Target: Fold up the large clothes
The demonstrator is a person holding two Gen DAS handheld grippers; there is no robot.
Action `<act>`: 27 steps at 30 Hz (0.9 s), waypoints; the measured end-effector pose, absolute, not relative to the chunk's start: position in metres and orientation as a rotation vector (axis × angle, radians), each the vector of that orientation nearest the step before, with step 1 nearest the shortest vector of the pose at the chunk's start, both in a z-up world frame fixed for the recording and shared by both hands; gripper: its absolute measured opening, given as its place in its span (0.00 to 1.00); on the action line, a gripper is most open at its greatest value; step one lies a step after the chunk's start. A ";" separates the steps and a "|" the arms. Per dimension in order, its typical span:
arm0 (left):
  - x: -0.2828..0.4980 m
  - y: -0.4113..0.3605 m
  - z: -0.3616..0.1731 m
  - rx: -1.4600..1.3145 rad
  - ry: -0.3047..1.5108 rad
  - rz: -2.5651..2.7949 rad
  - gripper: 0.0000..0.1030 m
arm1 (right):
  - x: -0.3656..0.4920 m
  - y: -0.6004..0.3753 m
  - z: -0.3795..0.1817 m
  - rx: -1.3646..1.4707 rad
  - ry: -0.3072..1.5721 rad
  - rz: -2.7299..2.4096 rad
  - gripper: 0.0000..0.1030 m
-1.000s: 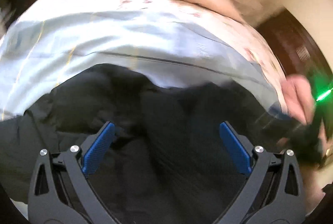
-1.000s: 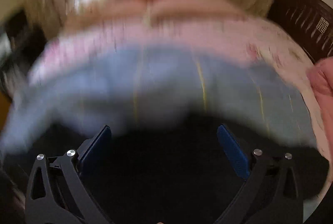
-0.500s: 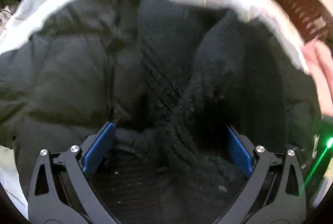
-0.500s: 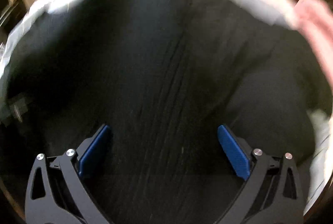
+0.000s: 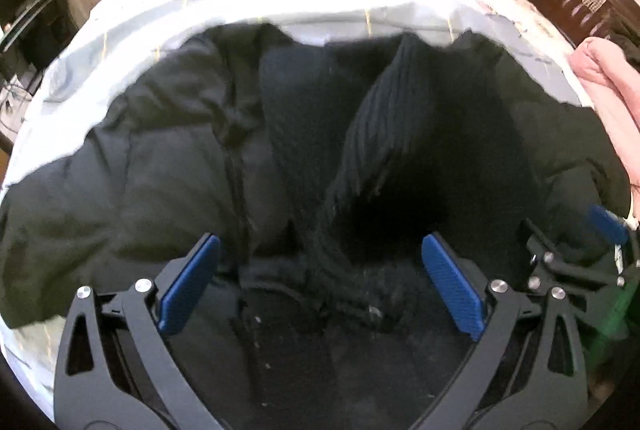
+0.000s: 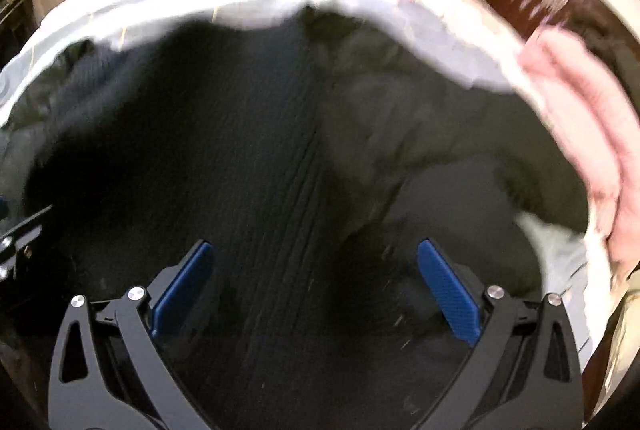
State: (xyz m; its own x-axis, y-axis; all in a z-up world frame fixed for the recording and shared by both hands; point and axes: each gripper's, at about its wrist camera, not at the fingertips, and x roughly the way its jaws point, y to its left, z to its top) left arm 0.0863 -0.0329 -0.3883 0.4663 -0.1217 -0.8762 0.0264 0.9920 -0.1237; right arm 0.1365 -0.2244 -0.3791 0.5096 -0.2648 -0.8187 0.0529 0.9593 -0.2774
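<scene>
left gripper (image 5: 320, 278) jaws spread, empty | right gripper (image 6: 316, 286) jaws spread, empty | black knit garment (image 5: 384, 118) over puffy jacket (image 5: 160, 174): soft, bulky, limp | pinch near hem corners

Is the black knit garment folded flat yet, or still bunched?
Still bunched: the black knit garment rises in a twisted ridge across the dark puffer jacket.
</scene>
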 end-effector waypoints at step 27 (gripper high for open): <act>-0.081 0.332 -0.463 -1.324 0.852 0.601 0.96 | 0.191 -0.159 -0.414 -0.257 1.088 -0.050 0.99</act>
State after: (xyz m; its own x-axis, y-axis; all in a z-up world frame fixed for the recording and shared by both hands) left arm -0.0808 0.3315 -0.4628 0.5736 -0.0884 -0.8144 -0.7969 0.1702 -0.5797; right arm 0.1914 -0.1587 -0.4144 0.4658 -0.1661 -0.8691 -0.0858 0.9691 -0.2312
